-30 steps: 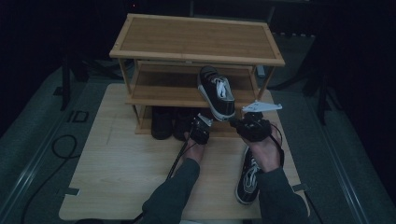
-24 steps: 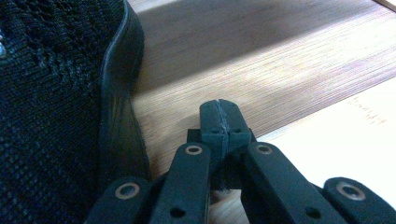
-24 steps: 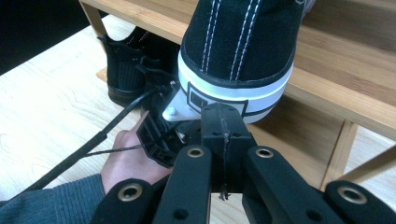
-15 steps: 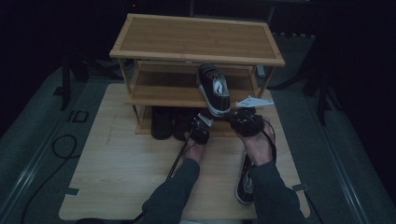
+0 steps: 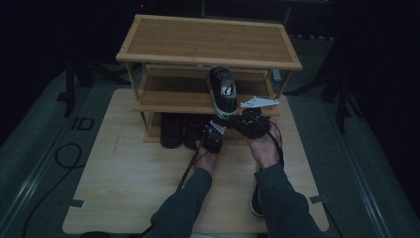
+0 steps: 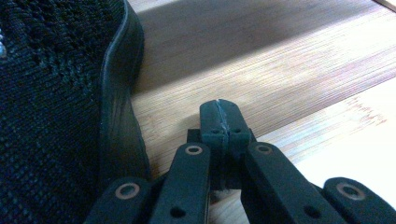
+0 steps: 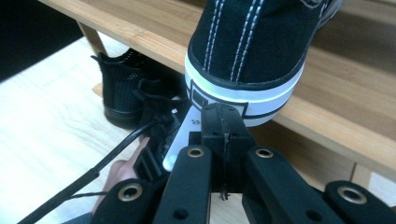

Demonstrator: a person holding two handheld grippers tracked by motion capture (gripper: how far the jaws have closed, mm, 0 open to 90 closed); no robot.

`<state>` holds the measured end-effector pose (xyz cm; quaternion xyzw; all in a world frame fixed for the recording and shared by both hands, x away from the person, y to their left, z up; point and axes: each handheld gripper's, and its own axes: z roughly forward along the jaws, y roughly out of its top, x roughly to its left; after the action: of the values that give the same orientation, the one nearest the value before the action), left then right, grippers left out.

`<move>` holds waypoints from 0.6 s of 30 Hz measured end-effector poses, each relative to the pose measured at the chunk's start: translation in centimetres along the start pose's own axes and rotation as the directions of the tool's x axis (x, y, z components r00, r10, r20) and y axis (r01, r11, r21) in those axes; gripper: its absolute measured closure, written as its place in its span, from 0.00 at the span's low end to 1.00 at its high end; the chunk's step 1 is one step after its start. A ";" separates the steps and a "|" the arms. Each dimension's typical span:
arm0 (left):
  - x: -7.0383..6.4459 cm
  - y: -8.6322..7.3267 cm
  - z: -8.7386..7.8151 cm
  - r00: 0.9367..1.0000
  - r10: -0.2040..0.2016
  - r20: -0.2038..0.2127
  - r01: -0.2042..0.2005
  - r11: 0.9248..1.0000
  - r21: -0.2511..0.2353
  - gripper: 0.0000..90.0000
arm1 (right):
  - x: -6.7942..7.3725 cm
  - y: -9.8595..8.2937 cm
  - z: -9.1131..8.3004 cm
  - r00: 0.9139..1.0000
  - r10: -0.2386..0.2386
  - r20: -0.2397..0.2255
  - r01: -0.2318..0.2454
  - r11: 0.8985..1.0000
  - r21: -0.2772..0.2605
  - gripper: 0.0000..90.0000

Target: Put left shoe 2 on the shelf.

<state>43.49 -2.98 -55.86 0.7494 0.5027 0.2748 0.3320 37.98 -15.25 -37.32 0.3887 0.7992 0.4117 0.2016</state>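
A black sneaker with a white sole (image 5: 222,91) lies on the middle shelf of a bamboo shoe rack (image 5: 163,105), heel toward me. In the right gripper view its heel (image 7: 246,56) hangs just over the shelf edge. My right gripper (image 7: 223,113) is shut, its tips at the heel's white rubber band; in the high view the right gripper (image 5: 238,118) sits right behind the shoe. My left gripper (image 5: 211,130) is low at the rack's bottom level. It is shut on nothing (image 6: 219,108), beside a black knit shoe (image 6: 56,93).
A pair of black knit shoes (image 5: 180,130) stands under the rack on its lowest level. A second black sneaker (image 5: 256,198) lies on the wooden board (image 5: 124,183) by my right forearm. The rack's top shelf (image 5: 208,39) is bare. Cables trail toward me.
The sneaker has slid deeper onto the middle shelf and turned straighter. My right gripper followed it toward the rack. The left gripper barely moved.
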 end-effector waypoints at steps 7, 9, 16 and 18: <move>0.0 0.0 0.0 1.000 -0.001 0.001 0.001 1.000 0.000 1.00 | 0.4 0.3 0.6 1.000 -0.005 0.002 0.005 1.000 -0.004 1.00; 0.0 0.0 0.0 1.000 0.000 0.000 0.000 1.000 0.000 1.00 | 0.4 0.5 0.8 1.000 -0.005 -0.005 0.005 1.000 -0.005 1.00; 0.1 0.0 0.0 1.000 -0.007 0.007 0.007 1.000 0.001 1.00 | 1.2 0.9 1.4 1.000 -0.030 -0.003 0.030 1.000 -0.008 1.00; 0.1 0.0 0.0 1.000 -0.008 0.007 0.008 1.000 0.000 1.00 | 1.2 0.9 1.5 1.000 -0.028 0.000 0.028 1.000 -0.008 1.00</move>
<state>43.49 -2.87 -55.85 0.7483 0.5047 0.2706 0.3348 38.60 -13.24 -37.45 0.3765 0.8029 0.4122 0.2088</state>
